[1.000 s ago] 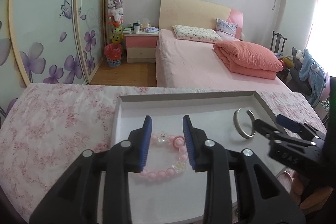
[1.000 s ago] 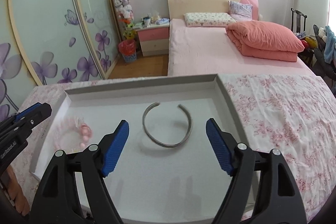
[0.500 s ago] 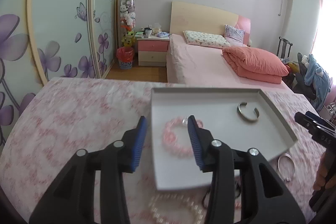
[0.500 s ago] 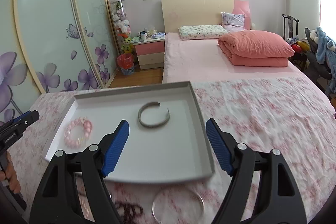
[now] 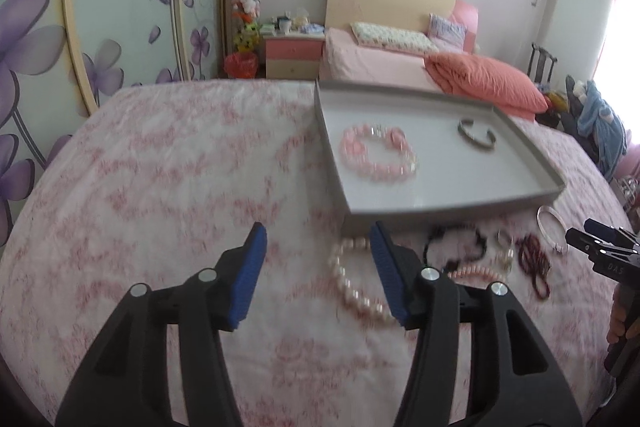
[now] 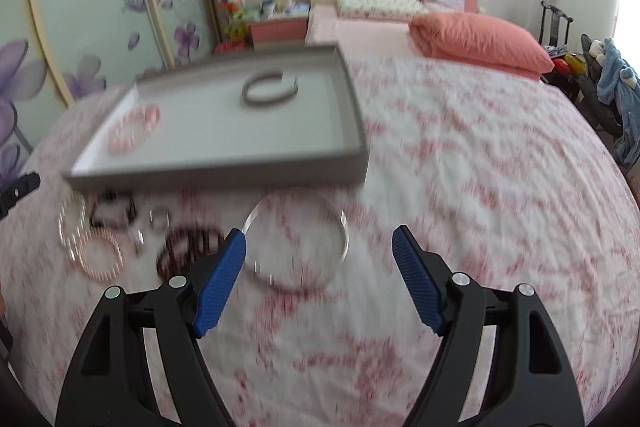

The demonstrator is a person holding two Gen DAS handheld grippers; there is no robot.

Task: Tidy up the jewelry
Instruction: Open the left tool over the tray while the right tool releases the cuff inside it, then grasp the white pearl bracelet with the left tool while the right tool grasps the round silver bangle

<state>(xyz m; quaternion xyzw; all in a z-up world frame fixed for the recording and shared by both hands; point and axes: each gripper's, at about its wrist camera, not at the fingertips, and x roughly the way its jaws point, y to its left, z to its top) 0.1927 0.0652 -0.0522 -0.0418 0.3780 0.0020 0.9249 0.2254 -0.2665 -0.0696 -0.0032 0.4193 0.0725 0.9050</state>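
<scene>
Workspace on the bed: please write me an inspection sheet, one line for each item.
Surface: floral sheet, wrinkled.
Job's things: grey tray holds a pink bead bracelet and an open metal cuff. Still on the sheet in front of it: pearl strand, black bracelet, dark red beads, thin bangle, ring.
Clutter: nothing seen.
Grippers: left gripper empty, jaws have just been opening; right gripper empty, jaws wide, bangle just ahead.
Cables: nothing seen.
Surroundings: second bed, nightstand, flowered wardrobe doors.
</scene>
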